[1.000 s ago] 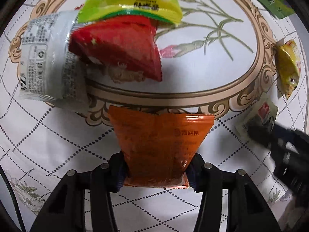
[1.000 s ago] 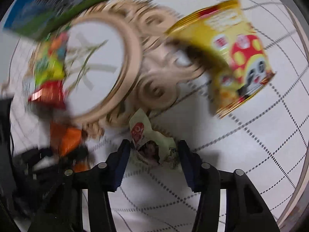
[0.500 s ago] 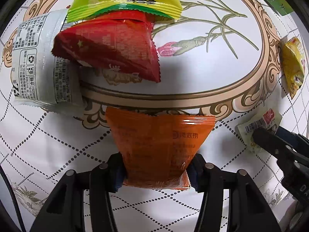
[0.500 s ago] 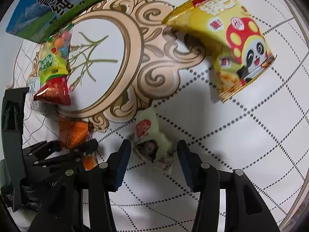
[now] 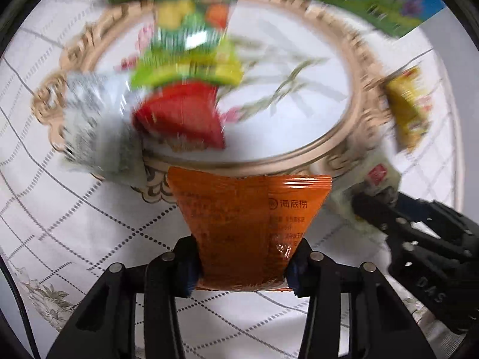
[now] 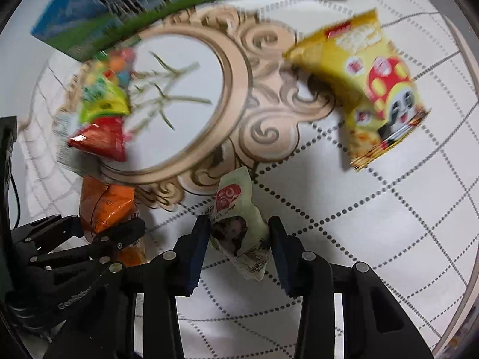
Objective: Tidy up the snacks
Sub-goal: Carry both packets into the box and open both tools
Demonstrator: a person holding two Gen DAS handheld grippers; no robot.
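Note:
My left gripper is shut on the lower end of an orange snack packet, which hangs above the tablecloth. The right wrist view shows that orange packet too, in the left gripper at the lower left. My right gripper is shut on a small pale green packet with a red seal, its pads pressing both sides. In the left wrist view the right gripper holds this pale green packet at the right.
On the beige oval of the white tablecloth lie a red packet, a green-yellow candy bag and a silver packet. A yellow panda bag lies at the right. A green and blue carton stands behind.
Both grippers have risen, so the table looks farther away. The right jaws, earlier apart around the pale green packet, now pinch it. The orange packet has stayed in the left jaws.

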